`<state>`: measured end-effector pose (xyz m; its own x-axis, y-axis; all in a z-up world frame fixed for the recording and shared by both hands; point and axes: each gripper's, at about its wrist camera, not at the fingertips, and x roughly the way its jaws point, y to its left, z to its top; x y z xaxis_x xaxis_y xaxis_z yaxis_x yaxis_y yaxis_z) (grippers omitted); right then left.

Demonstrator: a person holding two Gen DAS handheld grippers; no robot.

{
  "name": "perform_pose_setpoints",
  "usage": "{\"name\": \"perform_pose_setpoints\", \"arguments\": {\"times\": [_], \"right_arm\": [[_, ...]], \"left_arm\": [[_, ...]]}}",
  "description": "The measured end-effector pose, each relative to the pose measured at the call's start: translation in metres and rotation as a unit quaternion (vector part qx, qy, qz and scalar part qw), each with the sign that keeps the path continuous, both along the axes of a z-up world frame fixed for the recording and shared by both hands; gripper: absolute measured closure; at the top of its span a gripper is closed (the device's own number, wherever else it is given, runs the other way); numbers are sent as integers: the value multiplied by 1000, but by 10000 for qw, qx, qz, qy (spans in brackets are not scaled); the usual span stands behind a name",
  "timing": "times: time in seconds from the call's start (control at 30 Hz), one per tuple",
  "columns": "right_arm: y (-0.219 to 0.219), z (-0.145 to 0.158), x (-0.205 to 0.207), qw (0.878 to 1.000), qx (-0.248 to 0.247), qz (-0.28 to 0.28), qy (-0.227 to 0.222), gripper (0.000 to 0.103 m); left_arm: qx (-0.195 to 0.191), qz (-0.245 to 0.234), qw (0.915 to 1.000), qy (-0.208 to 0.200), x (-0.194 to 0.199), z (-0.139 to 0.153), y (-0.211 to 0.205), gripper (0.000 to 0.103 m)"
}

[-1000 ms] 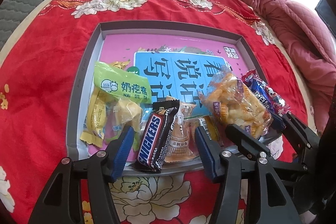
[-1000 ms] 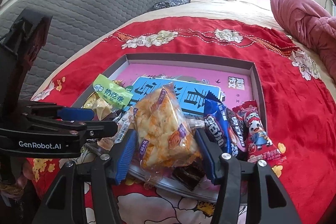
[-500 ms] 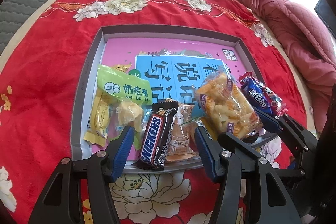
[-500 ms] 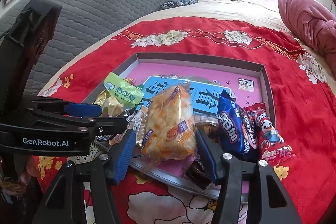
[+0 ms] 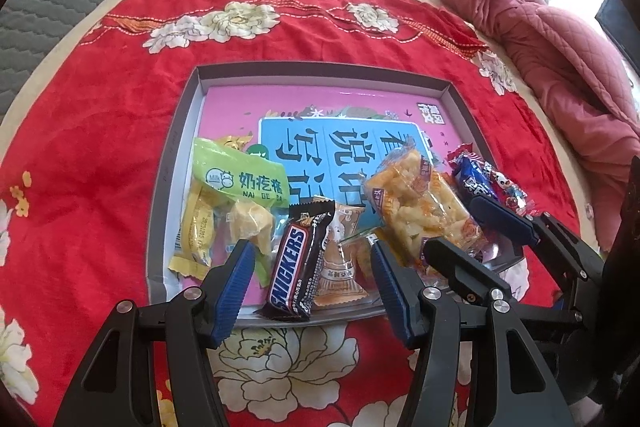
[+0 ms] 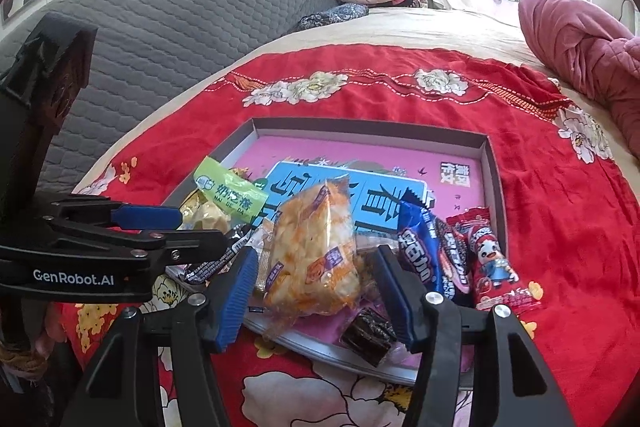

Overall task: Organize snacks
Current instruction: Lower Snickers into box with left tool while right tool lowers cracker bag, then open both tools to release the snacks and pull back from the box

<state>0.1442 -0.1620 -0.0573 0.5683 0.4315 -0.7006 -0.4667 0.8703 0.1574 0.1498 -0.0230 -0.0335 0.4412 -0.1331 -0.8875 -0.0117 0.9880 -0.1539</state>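
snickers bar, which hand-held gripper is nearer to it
Left. The left hand-held gripper straddles the snickers bar; the right hand-held gripper sits further right, around the orange snack bag.

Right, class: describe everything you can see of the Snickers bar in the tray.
The Snickers bar is a small bar in a glossy dark brown wrapper with crimped ends and white lettering running along its length. It lies flat, sealed, at the near edge of the grey tray, its lower end over the rim. It lies between the open left gripper's blue fingers without touching them, and rests against a tan snack packet.
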Motion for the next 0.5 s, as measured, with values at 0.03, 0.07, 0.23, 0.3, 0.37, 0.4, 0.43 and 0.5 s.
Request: {"name": "perform_pose_setpoints", "arguments": {"times": [0.03, 0.07, 0.23, 0.3, 0.37, 0.4, 0.43, 0.5], "right_arm": [[-1, 1, 0, 10000, 7, -29, -17, 41], [-2, 2, 1, 10000, 10, -57, -27, 40], [-9, 6, 2, 9998, 52, -196, -79, 38], [-13, 9, 2, 9995, 98, -262, -117, 35], [-16, 11, 2, 9993, 150, -322, -140, 33], [-17, 12, 2, 9992, 160, -345, -158, 33], [-18, 13, 1, 9990, 149, -374, -192, 32], [-19, 14, 0, 9988, 132, -414, -227, 31]], "left_arm": [[14, -3, 10000, -15, -1, 2, 0, 41], [25, -6, 10000, -28, -1, 3, 0, 41], [43, -16, 9999, -94, -5, 9, 0, 41], [47, -21, 9999, -106, -7, 11, 0, 40], [54, -23, 9999, -125, -9, 12, 0, 40], [56, -22, 9999, -125, -10, 13, 1, 40], [50, -21, 9999, -127, -11, 13, 1, 39], [52, -20, 9999, -129, -13, 13, 1, 39]]}}
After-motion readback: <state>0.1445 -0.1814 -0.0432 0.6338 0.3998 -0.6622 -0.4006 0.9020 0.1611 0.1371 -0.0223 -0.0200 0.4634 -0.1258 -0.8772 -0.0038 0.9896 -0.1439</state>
